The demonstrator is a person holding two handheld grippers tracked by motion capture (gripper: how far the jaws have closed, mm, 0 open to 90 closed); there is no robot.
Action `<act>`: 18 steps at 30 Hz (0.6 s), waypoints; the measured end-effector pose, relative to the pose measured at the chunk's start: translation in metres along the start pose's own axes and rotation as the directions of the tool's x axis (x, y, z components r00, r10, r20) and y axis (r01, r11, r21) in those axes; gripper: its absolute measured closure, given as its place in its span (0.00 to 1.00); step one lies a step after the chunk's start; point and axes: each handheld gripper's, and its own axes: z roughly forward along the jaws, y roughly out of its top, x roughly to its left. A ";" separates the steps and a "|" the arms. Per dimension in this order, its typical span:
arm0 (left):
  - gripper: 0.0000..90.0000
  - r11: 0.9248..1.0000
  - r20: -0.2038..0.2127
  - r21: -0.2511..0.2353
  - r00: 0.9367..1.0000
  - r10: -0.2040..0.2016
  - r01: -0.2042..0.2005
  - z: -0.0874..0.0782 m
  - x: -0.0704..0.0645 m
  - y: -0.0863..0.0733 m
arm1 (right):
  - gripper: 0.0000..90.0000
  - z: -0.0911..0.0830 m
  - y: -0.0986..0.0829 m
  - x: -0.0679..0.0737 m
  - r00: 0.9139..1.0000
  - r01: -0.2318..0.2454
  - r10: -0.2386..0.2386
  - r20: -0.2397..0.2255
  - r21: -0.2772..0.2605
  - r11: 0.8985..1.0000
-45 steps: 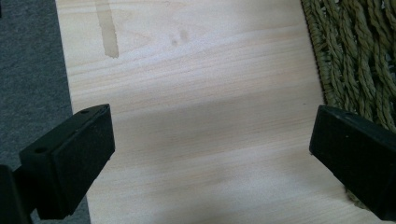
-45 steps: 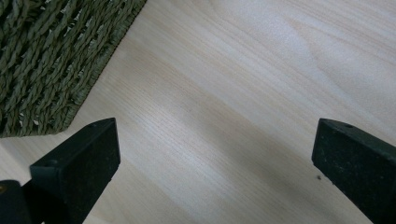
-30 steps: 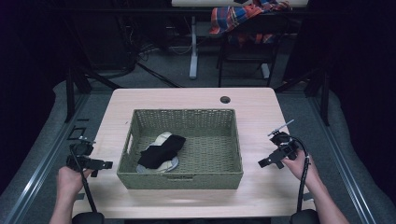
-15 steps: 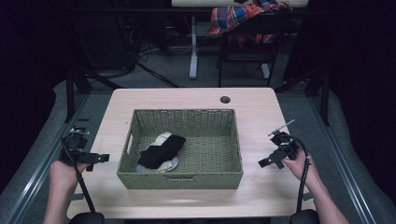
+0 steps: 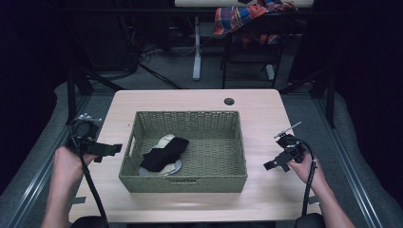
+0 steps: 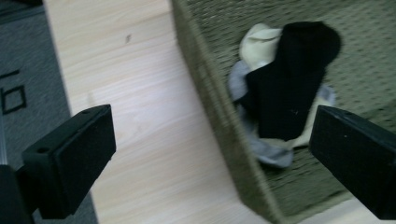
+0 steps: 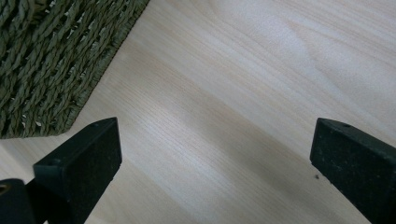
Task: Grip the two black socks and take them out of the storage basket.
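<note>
High view: the socks lie in the basket's left part, nearer my left gripper than my right gripper. Left gripper view: jaws spread, black sock ahead beyond the wall, running away from me. Right gripper view: jaws spread over the table.

This looks like a lab or recording studio rather than a home. A pale wooden desk with a cable hole near its far edge stands on grey carpet, ringed by black curtains. Behind the far edge are metal stands, loose cables and a chair draped with plaid cloth.
</note>
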 end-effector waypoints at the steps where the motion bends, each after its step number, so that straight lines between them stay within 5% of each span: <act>1: 0.00 1.000 0.030 -0.003 0.999 0.020 -0.020 0.001 -0.009 0.008 | 0.02 0.000 0.000 0.000 1.000 -0.003 0.002 -0.008 -0.002 1.000; 9: 0.00 0.988 0.085 0.045 0.986 0.144 -0.148 0.019 -0.049 0.038 | 0.02 0.000 -0.001 -0.001 1.000 0.000 0.000 -0.004 0.001 1.000; 12: 0.00 0.983 0.102 0.069 0.982 0.161 -0.169 0.031 -0.056 0.044 | 0.02 -0.002 0.001 -0.002 1.000 0.030 -0.030 -0.001 0.035 0.999; 14: 0.01 0.980 0.109 0.086 0.979 0.171 -0.180 0.038 -0.060 0.046 | 0.02 0.001 -0.001 0.000 1.000 -0.005 0.005 -0.004 -0.007 1.000; 18: 0.04 0.970 0.127 0.118 0.972 0.197 -0.212 0.051 -0.068 0.050 | 0.02 0.001 0.000 -0.001 1.000 0.010 -0.010 0.005 0.015 1.000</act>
